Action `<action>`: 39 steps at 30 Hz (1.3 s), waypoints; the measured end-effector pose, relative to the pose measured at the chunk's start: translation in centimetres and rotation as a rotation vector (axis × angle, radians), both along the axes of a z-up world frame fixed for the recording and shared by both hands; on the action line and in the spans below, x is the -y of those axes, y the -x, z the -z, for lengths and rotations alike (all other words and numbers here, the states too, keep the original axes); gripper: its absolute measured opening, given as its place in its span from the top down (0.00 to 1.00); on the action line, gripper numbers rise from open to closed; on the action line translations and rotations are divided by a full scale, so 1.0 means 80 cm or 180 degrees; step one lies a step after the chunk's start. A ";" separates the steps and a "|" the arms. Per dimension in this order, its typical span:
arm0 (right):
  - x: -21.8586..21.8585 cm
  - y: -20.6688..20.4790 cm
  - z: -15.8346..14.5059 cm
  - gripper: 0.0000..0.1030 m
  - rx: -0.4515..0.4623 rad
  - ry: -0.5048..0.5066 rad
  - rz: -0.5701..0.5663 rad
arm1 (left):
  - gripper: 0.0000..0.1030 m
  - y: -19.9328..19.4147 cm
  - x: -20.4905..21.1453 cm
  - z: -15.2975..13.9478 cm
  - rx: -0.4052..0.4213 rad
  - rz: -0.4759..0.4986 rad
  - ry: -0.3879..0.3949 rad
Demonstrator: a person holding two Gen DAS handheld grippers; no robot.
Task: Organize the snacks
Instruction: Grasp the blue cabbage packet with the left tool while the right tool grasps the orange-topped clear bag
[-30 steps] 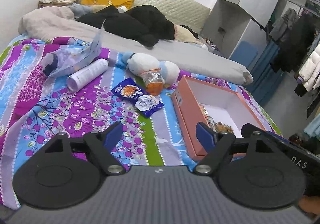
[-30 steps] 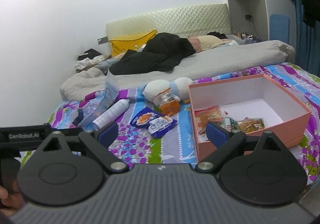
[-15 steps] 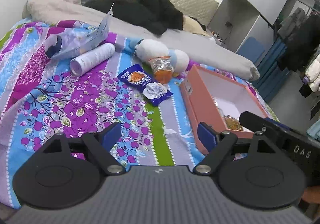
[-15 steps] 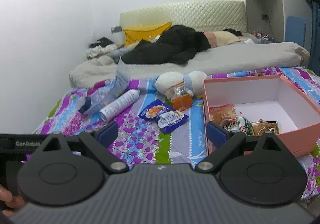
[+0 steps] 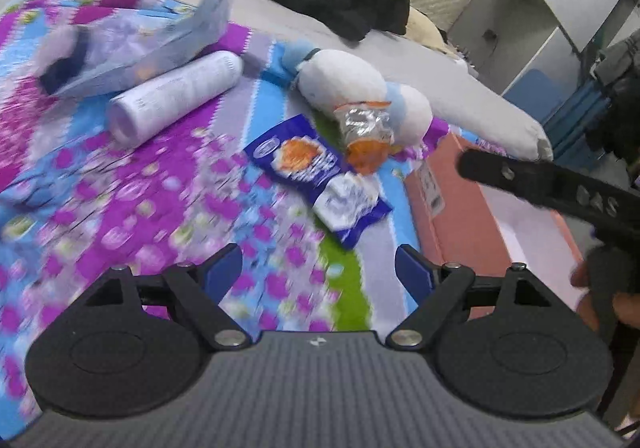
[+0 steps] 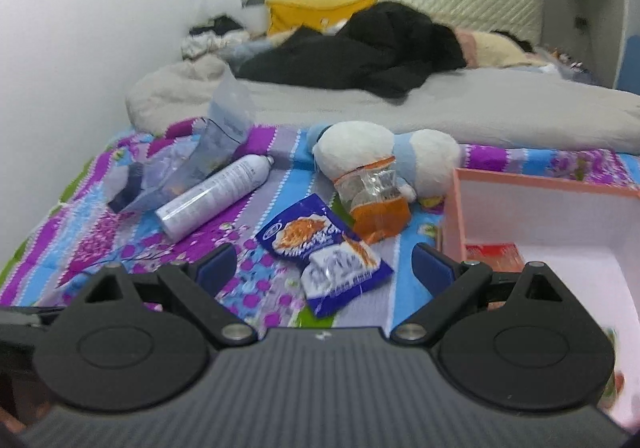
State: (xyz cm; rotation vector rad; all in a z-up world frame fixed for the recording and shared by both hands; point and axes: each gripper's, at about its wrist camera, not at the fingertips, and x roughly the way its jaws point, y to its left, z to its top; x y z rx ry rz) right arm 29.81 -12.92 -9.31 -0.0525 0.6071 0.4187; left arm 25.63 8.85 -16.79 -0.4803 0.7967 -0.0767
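A blue snack packet (image 5: 316, 172) (image 6: 324, 248) lies flat on the flowered bedspread. Behind it an orange-and-clear snack bag (image 5: 366, 136) (image 6: 376, 204) leans on a white plush toy (image 5: 352, 84) (image 6: 384, 152). To the right stands a pink open box (image 5: 430, 192) (image 6: 454, 216) with packets inside. My left gripper (image 5: 318, 270) is open and empty, low over the spread just short of the blue packet. My right gripper (image 6: 324, 268) is open too, its fingers to either side of the blue packet's near end without touching it.
A white spray can (image 5: 176, 96) (image 6: 216, 196) and a clear plastic bag (image 5: 144, 44) (image 6: 192, 164) lie at the left. Black clothes (image 6: 360, 48), a grey duvet (image 6: 480, 108) and a yellow pillow (image 6: 316, 10) fill the bed's far end. A hand holds the right tool (image 5: 560, 188).
Both grippers have moved forward and lower towards the blue packet and orange bag, which now look larger. The pink box has slid towards the right edge of both views. Jaws stay wide.
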 end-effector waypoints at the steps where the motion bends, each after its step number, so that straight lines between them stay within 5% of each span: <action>1: -0.003 -0.017 -0.003 0.08 -0.0006 0.0012 0.0018 | 0.16 -0.017 -0.001 0.002 -0.0064 -0.0015 0.0034; 7: -0.028 -0.112 0.010 0.08 -0.0265 0.0115 0.0036 | 0.16 -0.100 0.007 0.019 -0.0265 0.0040 0.0158; 15: -0.045 -0.204 0.078 0.08 -0.0590 0.0519 -0.0009 | 0.16 -0.168 0.015 0.075 -0.0445 0.0075 0.0394; 22: -0.064 -0.241 0.118 0.08 -0.0680 0.0872 -0.0035 | 0.16 -0.194 0.025 0.106 -0.0404 -0.0031 0.0566; 30: -0.066 -0.257 0.128 0.11 -0.0714 0.0823 -0.0016 | 0.18 -0.216 0.037 0.117 -0.0313 -0.0088 0.0480; 39: -0.057 -0.250 0.110 0.20 -0.0726 0.0760 0.0082 | 0.53 -0.229 0.020 0.116 -0.0468 -0.0214 0.0480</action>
